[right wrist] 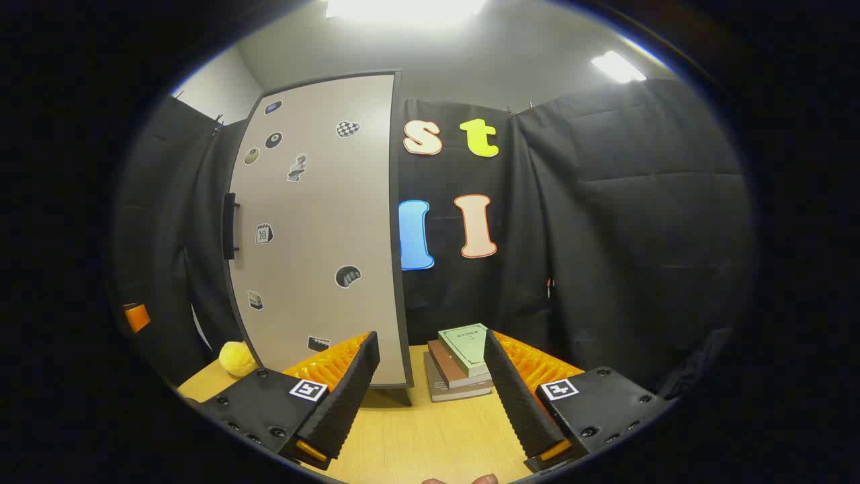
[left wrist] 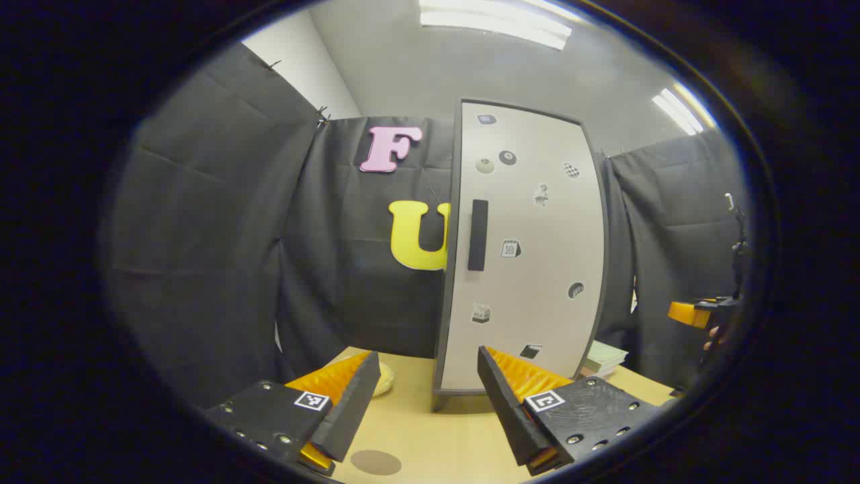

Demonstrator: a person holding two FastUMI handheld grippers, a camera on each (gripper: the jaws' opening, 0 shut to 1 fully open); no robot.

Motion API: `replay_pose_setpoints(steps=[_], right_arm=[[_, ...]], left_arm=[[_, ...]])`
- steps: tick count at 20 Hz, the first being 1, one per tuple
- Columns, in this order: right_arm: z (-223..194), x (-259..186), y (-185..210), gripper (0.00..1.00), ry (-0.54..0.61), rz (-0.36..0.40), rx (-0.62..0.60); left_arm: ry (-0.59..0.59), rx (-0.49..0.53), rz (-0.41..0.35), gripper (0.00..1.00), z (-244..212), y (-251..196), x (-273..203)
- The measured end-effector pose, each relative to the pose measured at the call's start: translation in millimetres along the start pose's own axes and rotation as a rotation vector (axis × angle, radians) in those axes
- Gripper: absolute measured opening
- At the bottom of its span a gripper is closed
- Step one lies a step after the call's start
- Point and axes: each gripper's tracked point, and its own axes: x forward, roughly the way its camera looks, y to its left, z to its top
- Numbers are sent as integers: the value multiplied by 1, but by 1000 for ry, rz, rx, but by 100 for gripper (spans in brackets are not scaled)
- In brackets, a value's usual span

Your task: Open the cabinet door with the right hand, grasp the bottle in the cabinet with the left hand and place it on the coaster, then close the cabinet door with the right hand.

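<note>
1. Left claw: fingers apart, nothing between them, above the worktop.
2. Cabinet stands straight ahead of left claw, door shut, dark handle on door's left side.
3. Round coaster lies on worktop just below left claw, toward its left finger.
4. Right claw: fingers apart, empty.
5. Book stack ahead between right claw's fingers; cabinet ahead-left; yellow ball farther left.
6. Bottle: can't tell where, door shut.
</note>
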Motion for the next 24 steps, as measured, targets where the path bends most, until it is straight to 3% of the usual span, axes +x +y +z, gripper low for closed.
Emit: replay_pose_setpoints(steps=[5,7,11,12,13,14,15,16,18,19,24], right_arm=[[12,3,13,95,17,80,-5],[18,6,13,99,16,114,-12],[29,17,1,95,24,169,-17],[32,21,-3,95,26,182,-15],[30,23,-8,99,38,193,-15],[29,25,-9,99,54,214,-8],[28,25,-12,99,61,224,4],[28,27,-15,98,57,235,19],[20,30,-22,93,79,238,35],[15,30,-26,98,97,229,36],[13,33,-20,98,113,188,51]], left_arm=[[10,-111,-68,87,26,-31,8],[1,-153,-32,87,37,-31,9],[12,-199,87,87,44,-17,10],[19,-202,119,93,46,-14,9],[23,-206,143,90,48,-12,7],[22,-207,164,93,52,-12,5],[19,-197,181,87,54,-11,3],[17,-172,194,90,56,-12,1],[31,-109,220,87,55,-12,-3],[29,-82,215,87,56,-16,-4],[46,-9,180,90,46,-22,3]])
